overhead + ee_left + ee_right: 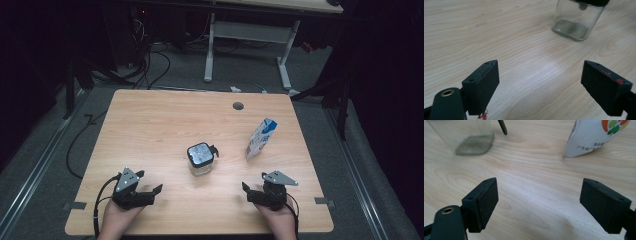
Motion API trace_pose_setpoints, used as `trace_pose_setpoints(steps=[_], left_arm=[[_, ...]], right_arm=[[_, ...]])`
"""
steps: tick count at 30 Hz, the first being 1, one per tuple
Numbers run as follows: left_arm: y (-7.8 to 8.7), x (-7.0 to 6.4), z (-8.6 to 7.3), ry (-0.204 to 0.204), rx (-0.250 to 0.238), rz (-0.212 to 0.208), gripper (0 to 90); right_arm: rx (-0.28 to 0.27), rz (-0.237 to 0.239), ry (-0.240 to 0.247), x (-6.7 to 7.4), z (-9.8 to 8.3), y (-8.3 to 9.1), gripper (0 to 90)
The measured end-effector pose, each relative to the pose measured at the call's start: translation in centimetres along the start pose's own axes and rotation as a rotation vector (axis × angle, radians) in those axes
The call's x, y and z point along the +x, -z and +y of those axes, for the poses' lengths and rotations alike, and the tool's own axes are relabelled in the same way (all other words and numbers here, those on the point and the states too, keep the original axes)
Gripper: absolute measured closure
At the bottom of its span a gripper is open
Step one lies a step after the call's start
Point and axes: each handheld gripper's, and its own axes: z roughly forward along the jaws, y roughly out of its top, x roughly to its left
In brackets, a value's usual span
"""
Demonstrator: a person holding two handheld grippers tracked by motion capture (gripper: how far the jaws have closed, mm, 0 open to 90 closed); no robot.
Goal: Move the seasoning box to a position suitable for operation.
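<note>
Both grippers rest low at the bottom of the high view, each held in a hand. The left gripper (150, 192) sits at lower left and the right gripper (252, 192) at lower right; on each, the jaws stand fully apart with nothing between them, only bare wood of the table (150, 130) showing in the gap.

The glass jar (200, 159), square-sided with a dark lid and a small latch at its side, stands upright at the centre of the high view, apart from both grippers. In the left gripper view it appears at the upper right (576, 20); in the right gripper view at the upper left (466, 137). The carton (261, 138), white and blue, stands right of the jar, well clear of it, and shows in the upper right of the right gripper view (596, 137).

Likely hazards from this position:
- Smooth glass walls may slip between the pads if the grip is shallow or off-centre
- A one-sided push could slide the jar or tip it
- The carton appears light and tall; a glancing approach by the right gripper could knock it over
</note>
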Motion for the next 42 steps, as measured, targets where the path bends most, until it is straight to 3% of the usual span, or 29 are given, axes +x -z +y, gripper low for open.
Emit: trace_pose_setpoints(steps=[4,6,10,12,15,18,19,23,28,29,32,36,42], left_arm=[[-0.1,0.1,0.4,0.021,-0.030,-0.016,17.3],[-0.8,-0.4,1.0,-0.010,-0.016,-0.015,17.5],[-1.4,-0.6,1.8,-0.002,-0.013,-0.033,18.4],[-1.4,-0.7,2.1,-0.008,-0.011,-0.032,20.9],[-1.3,-0.8,2.2,-0.021,-0.027,-0.035,31.5],[-1.5,-1.1,1.7,-0.007,0.022,-0.028,31.6],[-1.4,-1.1,1.3,-0.001,0.028,-0.029,35.2],[-1.0,-1.0,1.0,0.009,0.009,0.002,44.5],[-1.0,-0.7,1.2,0.028,-0.018,0.019,48.7],[-1.1,-0.8,1.3,0.021,-0.020,0.032,48.6],[-1.4,-1.2,1.4,-0.008,-0.017,0.050,51.8],[-2.3,-2.1,1.6,-0.028,0.006,0.049,57.9],[-4.7,-1.7,2.8,0.010,0.007,0.040,71.0]], right_arm=[[-0.032,0.010,0.040,0.4,-0.1,-0.1,16.3],[-0.045,-0.004,0.060,0.7,0.1,-0.4,16.6],[-0.079,-0.024,0.092,1.0,0.8,-0.1,17.2],[-0.080,-0.027,0.090,1.0,0.9,-0.1,17.2],[-0.088,-0.032,0.082,1.1,0.8,0.2,19.7],[-0.092,-0.031,0.076,1.1,0.6,0.4,23.0],[-0.088,-0.010,0.072,1.3,0.2,0.4,27.0],[-0.069,-0.007,0.098,1.8,0.0,0.2,32.3],[-0.091,0.018,0.058,1.9,-0.3,0.1,41.3],[-0.085,0.041,0.043,1.7,-0.4,-0.1,44.9],[-0.081,0.049,0.043,1.6,-0.5,-0.1,47.5],[-0.083,0.062,0.042,1.5,-0.5,0.2,49.4],[-0.084,0.084,0.044,1.5,-0.4,0.1,50.5]])
